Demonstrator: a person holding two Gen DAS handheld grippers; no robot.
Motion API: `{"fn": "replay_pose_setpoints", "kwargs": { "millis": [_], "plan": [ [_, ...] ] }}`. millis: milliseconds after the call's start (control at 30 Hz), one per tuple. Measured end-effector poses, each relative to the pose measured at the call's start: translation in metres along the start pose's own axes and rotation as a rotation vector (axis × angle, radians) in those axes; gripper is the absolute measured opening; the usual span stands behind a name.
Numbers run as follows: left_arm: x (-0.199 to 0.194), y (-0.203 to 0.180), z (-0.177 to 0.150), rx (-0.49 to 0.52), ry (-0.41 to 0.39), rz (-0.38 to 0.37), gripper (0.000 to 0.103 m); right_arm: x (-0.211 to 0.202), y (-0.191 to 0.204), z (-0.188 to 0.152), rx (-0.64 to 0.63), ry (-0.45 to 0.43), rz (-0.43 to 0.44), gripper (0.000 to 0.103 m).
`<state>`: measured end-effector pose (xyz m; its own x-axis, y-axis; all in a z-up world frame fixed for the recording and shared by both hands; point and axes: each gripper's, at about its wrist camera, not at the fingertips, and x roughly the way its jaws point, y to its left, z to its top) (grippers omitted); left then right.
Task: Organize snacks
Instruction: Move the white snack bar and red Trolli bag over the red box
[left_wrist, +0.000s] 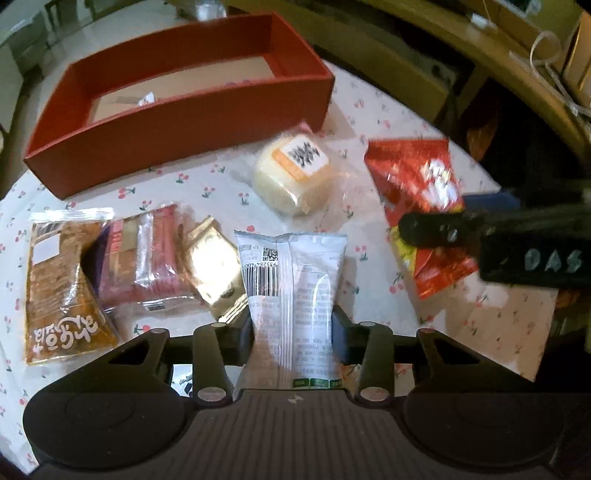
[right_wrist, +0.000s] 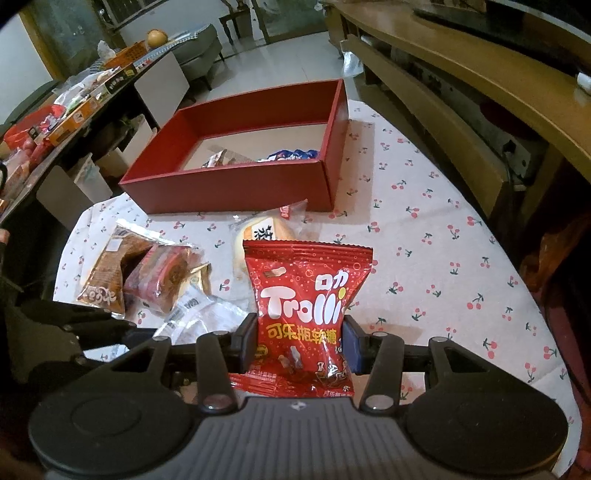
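Note:
My left gripper (left_wrist: 293, 332) is shut on a white snack packet (left_wrist: 291, 280), barcode side up, just above the cherry-print tablecloth. My right gripper (right_wrist: 301, 341) is shut on a red Trolli gummy bag (right_wrist: 308, 295); it also shows in the left wrist view (left_wrist: 417, 184) with the right gripper's finger over it. A red open box (left_wrist: 177, 122) stands at the far side and shows in the right wrist view (right_wrist: 236, 188) with a few snacks inside. On the cloth lie a round pale pastry (left_wrist: 291, 177), a gold packet (left_wrist: 214, 266), a pink packet (left_wrist: 147, 258) and a brown packet (left_wrist: 59, 280).
The small table's cloth (right_wrist: 443, 258) ends close on all sides. A wooden TV bench (right_wrist: 480, 92) runs along the right. A dark side table with clutter (right_wrist: 74, 107) stands at the left, beyond the table edge.

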<state>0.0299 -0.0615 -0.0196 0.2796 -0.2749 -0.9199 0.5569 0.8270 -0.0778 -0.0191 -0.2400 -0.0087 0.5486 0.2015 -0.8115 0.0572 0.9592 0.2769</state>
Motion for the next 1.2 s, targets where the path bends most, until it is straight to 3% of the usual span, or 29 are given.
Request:
{"fn": "replay_pose_setpoints", "kwargs": {
  "millis": [567, 1200],
  "plan": [
    [-0.039, 0.025, 0.029, -0.117, -0.143, -0.044, 0.049, -0.006, 0.016, 0.023, 0.007, -0.064, 0.017, 0.073],
    [-0.051, 0.062, 0.083, -0.198, -0.26, 0.021, 0.047, 0.012, 0.033, 0.093, 0.014, -0.144, 0.049, 0.073]
  ]
}}
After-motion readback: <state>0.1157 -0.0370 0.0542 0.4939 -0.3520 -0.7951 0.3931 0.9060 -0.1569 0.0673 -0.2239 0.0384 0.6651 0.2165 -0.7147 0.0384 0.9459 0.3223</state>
